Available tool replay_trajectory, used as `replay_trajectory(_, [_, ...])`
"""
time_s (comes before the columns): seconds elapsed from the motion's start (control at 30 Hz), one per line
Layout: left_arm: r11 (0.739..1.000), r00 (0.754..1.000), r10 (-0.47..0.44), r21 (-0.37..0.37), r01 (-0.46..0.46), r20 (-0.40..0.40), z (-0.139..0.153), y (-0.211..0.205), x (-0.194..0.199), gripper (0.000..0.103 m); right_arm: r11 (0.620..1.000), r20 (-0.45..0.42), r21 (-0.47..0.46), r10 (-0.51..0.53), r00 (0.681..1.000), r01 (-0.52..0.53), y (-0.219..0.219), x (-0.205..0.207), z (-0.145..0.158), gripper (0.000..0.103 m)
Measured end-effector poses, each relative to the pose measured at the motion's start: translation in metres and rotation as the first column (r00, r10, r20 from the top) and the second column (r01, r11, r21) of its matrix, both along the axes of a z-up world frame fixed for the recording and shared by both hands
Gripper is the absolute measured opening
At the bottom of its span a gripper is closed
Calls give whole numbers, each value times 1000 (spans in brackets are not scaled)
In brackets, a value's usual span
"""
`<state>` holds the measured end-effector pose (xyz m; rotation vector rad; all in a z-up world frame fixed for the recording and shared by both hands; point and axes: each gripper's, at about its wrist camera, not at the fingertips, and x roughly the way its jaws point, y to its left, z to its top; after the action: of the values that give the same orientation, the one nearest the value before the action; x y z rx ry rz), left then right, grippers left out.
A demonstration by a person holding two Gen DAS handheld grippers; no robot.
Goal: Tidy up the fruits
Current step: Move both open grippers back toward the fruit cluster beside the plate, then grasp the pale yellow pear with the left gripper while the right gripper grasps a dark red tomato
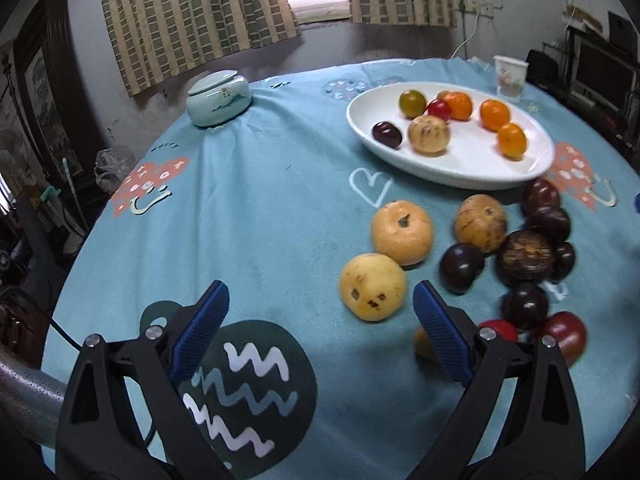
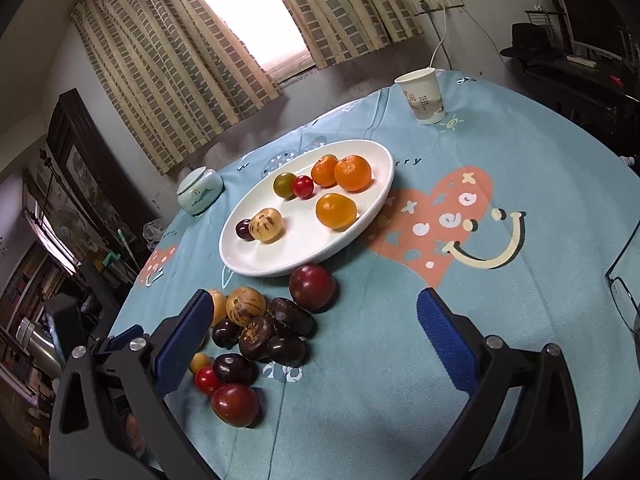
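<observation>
Left gripper (image 1: 320, 312): blue ribbed pads on black arms, spread wide, holding nothing, hovering low over the cloth; a spotted yellow fruit (image 1: 373, 287) lies just ahead between the tips.
Right gripper (image 2: 312, 328): same build, spread wide and empty, above the loose pile.
Worktop (image 1: 260, 208): round, draped in a soft teal cloth printed with coral hearts, a smiley and a dark circle with zigzags.
Loose fruits (image 2: 260, 332): clustered on the cloth just in front of the plate; glossy dark plums, two rough brown-black ones, pale yellow round ones with blemishes, small red tomatoes.
Plate (image 2: 256, 264): white, oval, glossy, shallow; it carries three oranges (image 2: 352, 173), a green-brown tomato, a small red tomato, one dark plum and one streaked yellow fruit.
Lidded jar (image 1: 218, 98): pale celadon ceramic, squat and round, at the far edge.
Paper cup (image 2: 422, 96): white, printed, upright, beyond the plate.
Room: checked tan curtains (image 1: 192, 20) around a bright window, scuffed wall, dark furniture on both sides.
</observation>
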<state>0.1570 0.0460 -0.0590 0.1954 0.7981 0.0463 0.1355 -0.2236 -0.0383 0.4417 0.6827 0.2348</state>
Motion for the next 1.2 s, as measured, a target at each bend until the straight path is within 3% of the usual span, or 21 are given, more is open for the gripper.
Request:
replay_trajectory(0.2, [995, 996, 85, -45, -84, 15, 6, 27, 2, 100, 1000, 10, 3, -11, 1000, 11, -3, -2, 0, 102])
replay_trajectory(0.33, [984, 990, 138, -118, -135, 23, 12, 49, -5, 100, 1000, 12, 6, -6, 1000, 6, -3, -2, 1, 102])
replay_trajectory(0.6, [996, 1000, 0, -85, 2, 28, 8, 20, -8, 96, 1000, 21, -16, 27, 999, -26, 5, -3, 3, 102])
replay_trajectory(0.87, [993, 995, -99, -70, 99, -3, -3, 0, -2, 73, 998, 25, -42, 42, 999, -41, 11, -3, 3, 102])
replay_trajectory(1.07, [980, 987, -150, -139, 142, -55, -12, -2, 7, 44, 995, 26, -65, 74, 997, -72, 18, -5, 3, 102])
replay_trajectory(1.2, [978, 986, -159, -144, 149, -55, -13, -4, 6, 41, 990, 21, -87, 109, 994, -107, 27, -9, 2, 102])
